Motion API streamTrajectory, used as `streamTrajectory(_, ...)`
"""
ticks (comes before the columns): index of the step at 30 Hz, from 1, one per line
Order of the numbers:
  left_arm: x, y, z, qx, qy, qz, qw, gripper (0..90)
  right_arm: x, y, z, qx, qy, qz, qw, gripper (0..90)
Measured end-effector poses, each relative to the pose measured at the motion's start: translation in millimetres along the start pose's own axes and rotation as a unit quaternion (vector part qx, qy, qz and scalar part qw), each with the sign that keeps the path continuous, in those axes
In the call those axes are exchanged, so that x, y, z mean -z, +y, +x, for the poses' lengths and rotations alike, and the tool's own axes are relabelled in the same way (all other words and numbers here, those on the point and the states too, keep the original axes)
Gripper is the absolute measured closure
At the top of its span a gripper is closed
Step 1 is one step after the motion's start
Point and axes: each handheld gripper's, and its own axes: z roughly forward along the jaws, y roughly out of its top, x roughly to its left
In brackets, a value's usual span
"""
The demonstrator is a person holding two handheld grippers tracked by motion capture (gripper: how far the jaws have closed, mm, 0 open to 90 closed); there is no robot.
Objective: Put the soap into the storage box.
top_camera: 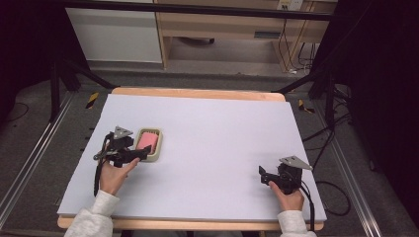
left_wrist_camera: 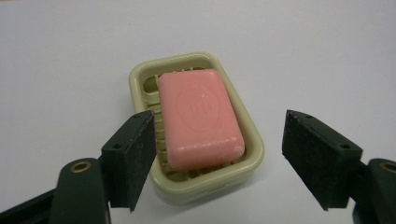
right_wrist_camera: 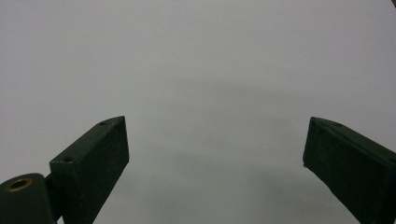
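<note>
While my right gripper (top_camera: 267, 174) rests spread over bare table (top_camera: 217, 128), my left gripper (left_wrist_camera: 219, 163) gapes around the near end of a pink soap (left_wrist_camera: 201, 116) lying in its dish (left_wrist_camera: 254, 144).

my high view looks down and forward over the whole bench (top_camera: 207, 148); my left gripper view sits close on the soap dish (left_wrist_camera: 252, 140), which both share.

A lab-like recording room: white-topped table (top_camera: 207, 143), floor rails (top_camera: 29, 163), cables (top_camera: 326, 133), wooden bench (top_camera: 222, 24) at 12 o'clock.
</note>
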Motion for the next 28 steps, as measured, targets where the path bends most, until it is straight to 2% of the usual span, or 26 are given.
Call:
streamTrajectory(11,13.8,-28.2,9.6,-0.013,0.001,-0.012,0.9998,25.6,0.6,-0.6,-1.0,-0.003,0.000,0.000,1.0000,7.3)
streamTrajectory(16,21.9,-41.7,15.2,-0.007,0.007,-0.021,0.9997,25.6,1.2,-0.9,-2.4,-0.006,0.000,0.002,1.0000,7.3)
streamTrajectory(20,27.0,-51.8,20.9,-0.006,0.013,-0.018,0.9997,25.5,1.9,-1.2,-2.8,-0.006,-0.002,0.000,1.0000,7.3)
streamTrajectory(23,29.2,-58.0,25.7,0.005,0.017,-0.020,0.9996,25.4,2.0,-1.4,-2.2,-0.005,-0.003,0.002,1.0000,7.3)
streamTrajectory(28,31.2,-66.5,31.2,0.006,0.026,-0.016,0.9995,25.6,2.1,-1.4,-2.3,-0.005,-0.002,0.003,1.0000,7.3)
